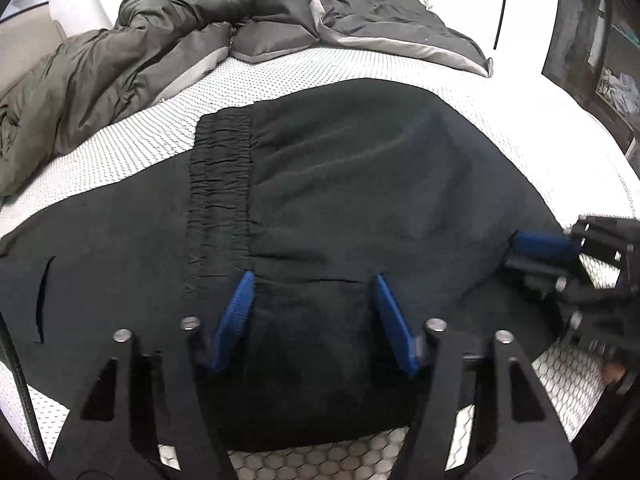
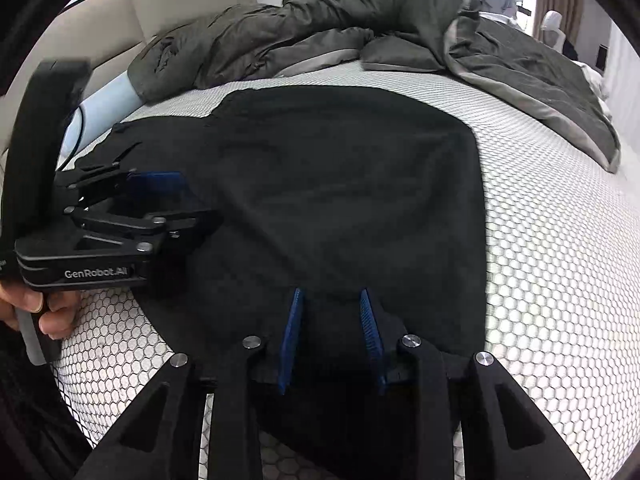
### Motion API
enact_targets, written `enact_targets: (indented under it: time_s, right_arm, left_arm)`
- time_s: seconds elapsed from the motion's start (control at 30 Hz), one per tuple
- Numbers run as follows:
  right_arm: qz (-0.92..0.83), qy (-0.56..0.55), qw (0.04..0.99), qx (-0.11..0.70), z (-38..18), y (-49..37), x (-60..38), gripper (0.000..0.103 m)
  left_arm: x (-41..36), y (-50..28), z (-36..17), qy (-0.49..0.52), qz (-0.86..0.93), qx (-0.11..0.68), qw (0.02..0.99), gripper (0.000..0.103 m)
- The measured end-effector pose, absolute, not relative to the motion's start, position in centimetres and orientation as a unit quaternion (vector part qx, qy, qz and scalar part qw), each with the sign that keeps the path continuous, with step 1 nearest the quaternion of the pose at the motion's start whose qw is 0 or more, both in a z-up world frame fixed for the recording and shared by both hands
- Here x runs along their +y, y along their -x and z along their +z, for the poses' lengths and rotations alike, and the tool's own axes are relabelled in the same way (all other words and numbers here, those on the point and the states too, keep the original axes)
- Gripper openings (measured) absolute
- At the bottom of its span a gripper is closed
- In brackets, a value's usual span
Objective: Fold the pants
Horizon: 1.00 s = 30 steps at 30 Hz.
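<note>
Black pants [image 1: 340,160] lie folded on the white honeycomb mattress [image 1: 360,64], the gathered elastic waistband [image 1: 220,184] running towards me. My left gripper [image 1: 314,280] is at the near edge, jaws apart, with a thick fold of cloth between the blue pads [image 1: 236,320]; I see no firm pinch. From the right wrist, the pants [image 2: 340,180] crease inwards to my right gripper [image 2: 330,292], which is shut on the near hem. The left gripper [image 2: 188,200] lies sideways over the left edge. The right gripper [image 1: 516,248] sits at the pants' right corner.
A rumpled dark grey duvet [image 1: 180,20] and a pillow [image 2: 400,56] fill the far side of the bed. A beige headboard [image 2: 120,12] stands at the far left. A person's hand [image 2: 52,312] holds the left gripper's handle. Bare mattress [image 2: 560,240] shows to the right.
</note>
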State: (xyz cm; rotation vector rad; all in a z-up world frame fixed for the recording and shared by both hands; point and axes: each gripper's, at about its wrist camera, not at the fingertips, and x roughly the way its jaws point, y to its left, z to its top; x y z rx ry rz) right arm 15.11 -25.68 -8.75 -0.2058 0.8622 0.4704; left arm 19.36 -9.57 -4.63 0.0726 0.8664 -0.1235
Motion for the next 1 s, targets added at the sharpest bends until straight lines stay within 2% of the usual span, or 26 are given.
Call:
enact_targets:
  time_s: [0.2, 0.33, 0.37, 0.47, 0.57, 0.63, 0.73, 0.8, 0.83, 0.87, 0.9, 1.0]
  right_arm:
    - [0.16, 0.132, 0.889, 0.409, -8.9, -15.1, -28.6, 0.031]
    - [0.159, 0.119, 0.898, 0.393, -7.5, -14.9, -29.4, 0.033]
    - [0.175, 0.107, 0.902, 0.38, -6.7, -14.9, -29.2, 0.035]
    - [0.211, 0.077, 0.904, 0.363, -5.5, -15.6, -27.7, 0.054]
    - [0.208, 0.072, 0.898, 0.382, -6.0, -17.4, -26.3, 0.055]
    - [0.199, 0.077, 0.885, 0.413, -7.6, -19.0, -25.8, 0.055]
    - [0.189, 0.12, 0.881, 0.416, -8.3, -19.4, -25.6, 0.055]
    - [0.16, 0.149, 0.885, 0.412, -7.9, -19.2, -26.1, 0.056]
    - [0.143, 0.163, 0.887, 0.407, -7.8, -19.0, -26.4, 0.058]
    - [0.124, 0.169, 0.892, 0.401, -7.7, -19.0, -27.0, 0.067]
    - [0.118, 0.166, 0.895, 0.397, -7.7, -18.9, -27.4, 0.071]
    - [0.129, 0.129, 0.899, 0.398, -7.3, -19.2, -28.1, 0.071]
  left_arm:
    - [-7.8, -18.7, -4.5, -0.018, -0.058, 0.421, 0.905, 0.058]
    - [-8.9, -17.4, -2.6, -0.014, -0.07, 0.392, 0.917, 0.058]
    - [-9.4, -17.4, -2.1, -0.015, -0.084, 0.382, 0.92, 0.058]
    - [-11.3, -19.1, -2.2, -0.04, -0.096, 0.39, 0.915, 0.058]
    - [-11.0, -21.4, -4.0, -0.022, -0.088, 0.422, 0.902, 0.058]
    - [-10.3, -21.8, -4.3, -0.009, -0.086, 0.423, 0.902, 0.058]
    - [-9.5, -21.2, -4.0, -0.011, -0.089, 0.42, 0.903, 0.058]
    - [-8.5, -20.7, -4.3, -0.013, -0.057, 0.419, 0.906, 0.064]
    - [-8.0, -20.5, -4.3, -0.009, -0.052, 0.419, 0.906, 0.065]
    - [-7.4, -20.5, -4.3, 0.001, -0.053, 0.42, 0.906, 0.065]
    - [-7.0, -20.2, -4.1, 0.012, -0.049, 0.419, 0.907, 0.065]
    - [-6.5, -19.8, -3.2, 0.019, -0.046, 0.412, 0.91, 0.065]
